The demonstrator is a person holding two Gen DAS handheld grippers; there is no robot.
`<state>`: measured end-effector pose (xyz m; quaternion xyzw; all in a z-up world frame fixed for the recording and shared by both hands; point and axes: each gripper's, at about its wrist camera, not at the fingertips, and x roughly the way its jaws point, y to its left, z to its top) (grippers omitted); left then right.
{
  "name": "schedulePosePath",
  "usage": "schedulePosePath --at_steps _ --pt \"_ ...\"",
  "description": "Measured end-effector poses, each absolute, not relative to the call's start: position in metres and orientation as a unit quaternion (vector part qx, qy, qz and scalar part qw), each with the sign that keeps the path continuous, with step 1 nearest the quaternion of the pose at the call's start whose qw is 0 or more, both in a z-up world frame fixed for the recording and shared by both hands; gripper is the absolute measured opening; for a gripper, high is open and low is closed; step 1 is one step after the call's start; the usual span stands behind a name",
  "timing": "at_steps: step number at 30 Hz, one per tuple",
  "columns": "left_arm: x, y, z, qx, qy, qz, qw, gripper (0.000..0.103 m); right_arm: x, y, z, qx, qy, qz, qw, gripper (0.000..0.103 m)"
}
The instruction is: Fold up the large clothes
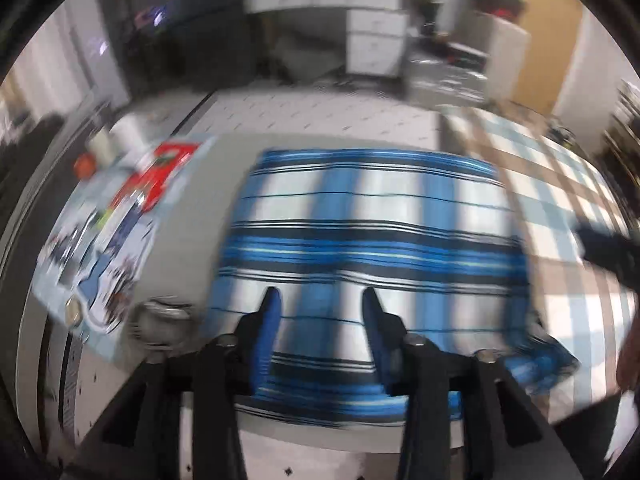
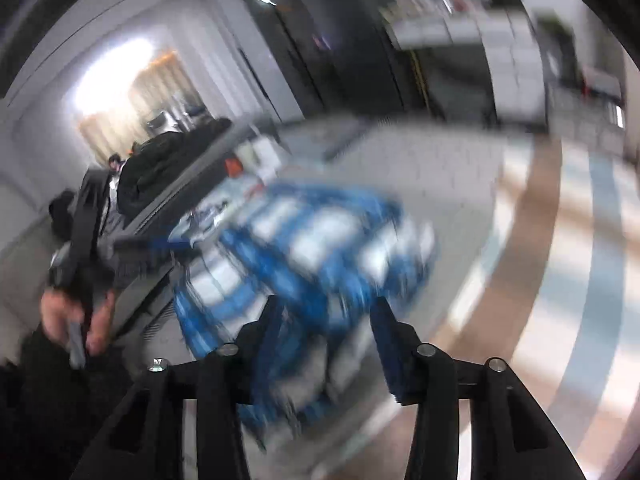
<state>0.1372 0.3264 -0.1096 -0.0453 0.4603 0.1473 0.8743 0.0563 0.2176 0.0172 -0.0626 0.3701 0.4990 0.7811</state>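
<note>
The folded blue, white and black striped garment (image 1: 372, 224) is lying flat on the grey counter (image 1: 208, 200), filling the middle of the left wrist frame. The left gripper (image 1: 322, 300) is hanging over the garment's near part at the lower centre of the frame; its jaws are standing partly apart, with striped cloth showing below the gap but nothing pinched between the blue pads (image 1: 268, 332). A printed sheet with red patches (image 1: 120, 216) is lying on the counter at the left of the frame, just beside the garment, and a plaid cloth (image 1: 560, 184) is spreading out at the right. In the right wrist frame, which is heavily blurred, the same garment (image 2: 320, 248) is sitting in the centre, above and between the tips of the right gripper (image 2: 326, 308), whose jaws are also standing apart and gripping nothing. At the left edge of that frame a hand (image 2: 76, 312) is holding the handle of the other gripper.
</note>
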Motion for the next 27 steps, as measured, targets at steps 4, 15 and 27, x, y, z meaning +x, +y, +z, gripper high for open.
schedulePosePath --at_steps 4,15,27 --pt "0.149 0.279 -0.153 -0.03 0.466 0.108 0.878 0.056 0.067 0.28 0.001 -0.117 0.396 0.514 0.752 0.057" --pt "0.101 0.248 -0.157 -0.056 0.348 0.218 0.91 0.067 -0.001 0.169 -0.006 -0.107 0.33 0.507 0.789 0.06" --pt "-0.008 0.158 -0.081 -0.026 0.166 0.303 0.938 0.102 -0.109 0.045 0.056 0.029 0.157 0.525 0.836 0.103"
